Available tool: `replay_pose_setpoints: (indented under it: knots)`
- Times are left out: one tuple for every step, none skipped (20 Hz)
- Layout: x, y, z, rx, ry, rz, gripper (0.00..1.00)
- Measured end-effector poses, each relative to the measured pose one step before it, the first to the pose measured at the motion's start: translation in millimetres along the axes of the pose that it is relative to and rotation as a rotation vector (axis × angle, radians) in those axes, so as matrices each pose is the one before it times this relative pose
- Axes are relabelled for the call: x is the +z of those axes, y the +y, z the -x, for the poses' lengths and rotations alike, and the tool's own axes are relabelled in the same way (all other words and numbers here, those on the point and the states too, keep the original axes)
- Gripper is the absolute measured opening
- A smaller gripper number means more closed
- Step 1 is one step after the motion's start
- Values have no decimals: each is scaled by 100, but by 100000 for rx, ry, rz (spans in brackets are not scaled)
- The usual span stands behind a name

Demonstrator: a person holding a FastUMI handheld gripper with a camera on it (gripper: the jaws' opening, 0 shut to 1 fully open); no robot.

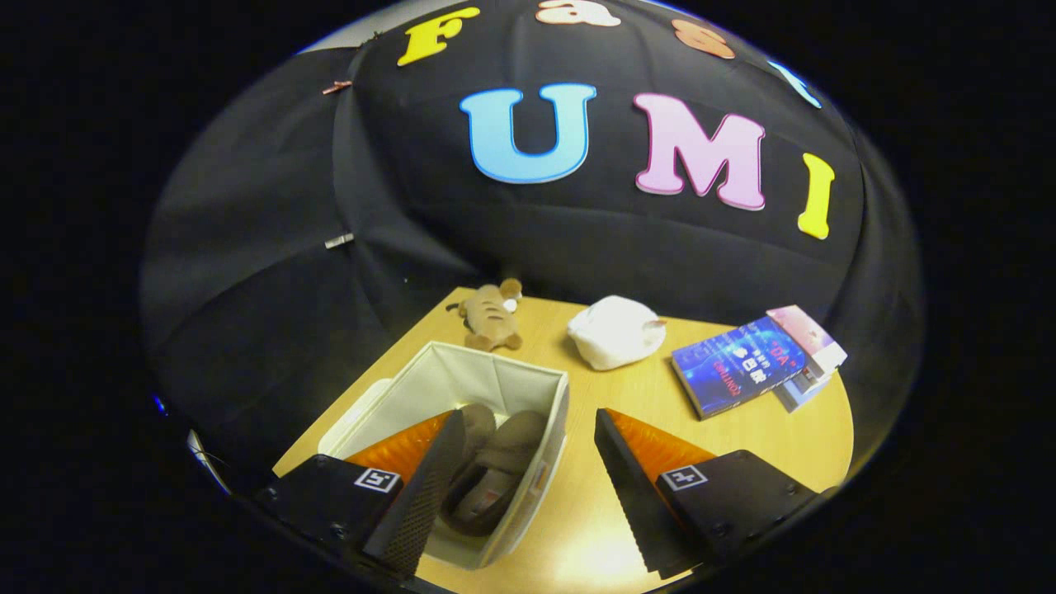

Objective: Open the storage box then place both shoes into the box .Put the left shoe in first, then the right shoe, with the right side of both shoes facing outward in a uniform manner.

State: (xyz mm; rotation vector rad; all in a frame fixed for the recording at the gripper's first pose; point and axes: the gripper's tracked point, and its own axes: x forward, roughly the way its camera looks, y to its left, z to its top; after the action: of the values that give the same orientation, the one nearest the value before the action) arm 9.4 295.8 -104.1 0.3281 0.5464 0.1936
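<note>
Gripper held with fingers spread wide, nothing clasped between them. Left finger seen over open storage box; right finger over bare wooden table. Both shoes seen lying side by side inside box, toes toward far wall. Lid glimpsed beside box. Beyond box: plush toy, white cloth bundle, books stacked near table's far edge.

- Wooden table
- Near left: open storage box
- Far: plush toy, white cloth bundle
- Right: blue book on a pink-topped box
</note>
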Motion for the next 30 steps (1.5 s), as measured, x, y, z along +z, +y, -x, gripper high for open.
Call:
replay_pose_setpoints:
  knots:
    - [739, -1069, 892, 177, -3434, 896, 98]
    - [730, -1235, 762, -61, -2614, 1302, 98]
    - [589, -1369, 744, -455, -2194, 1249, 98]
    - [469, -1346, 732, -784, -2060, 1505, 98]
    - [507, -1500, 715, -1142, -1561, 1412, 98]
    - [379, -1530, 552, -1308, -1737, 667, 98]
    - [483, -1489, 626, -1474, -1790, 364, 98]
    - [520, -1466, 547, -1580, -1715, 637, 98]
    - [412, -1500, 648, -1665, -1776, 756, 98]
    - [316, -1377, 646, -1508, -1381, 136, 98]
    - [354, -1165, 568, -1234, -1307, -463, 98]
    - [230, -1158, 414, -1225, -1335, -665, 98]
    - [258, -1170, 608, -1062, -888, -855, 98]
    - [271, -1052, 473, -829, -745, -948, 98]
    - [315, -1089, 503, -973, -975, -124, 98]
    - [567, -1061, 233, -1289, -390, 27, 98]
    - [377, -973, 251, -1030, -250, -358, 98]
    - [40, -1008, 380, -714, -183, -781, 98]
    - [-89, -920, 292, -417, 20, -1090, 98]
    - [-61, -1016, 94, -755, 133, -1020, 98]
    - [43, -1031, 201, -947, -232, -729, 98]
    - [119, -911, 164, -922, 119, -337, 98]
    - [34, -859, 66, -840, -288, -11, 98]
    - [23, -701, 11, -559, -124, 275, 98]
    - [34, -583, -34, -304, 64, 397, 98]
    - [-84, -477, -55, -174, -92, 489, 98]
    - [-48, -387, 25, -117, -85, 328, 98]
    - [-28, -352, -31, -82, -179, 192, 98]
    - [-204, -213, -22, 29, 337, 235, 98]
    - [-304, -144, -52, -51, 614, 59, 98]
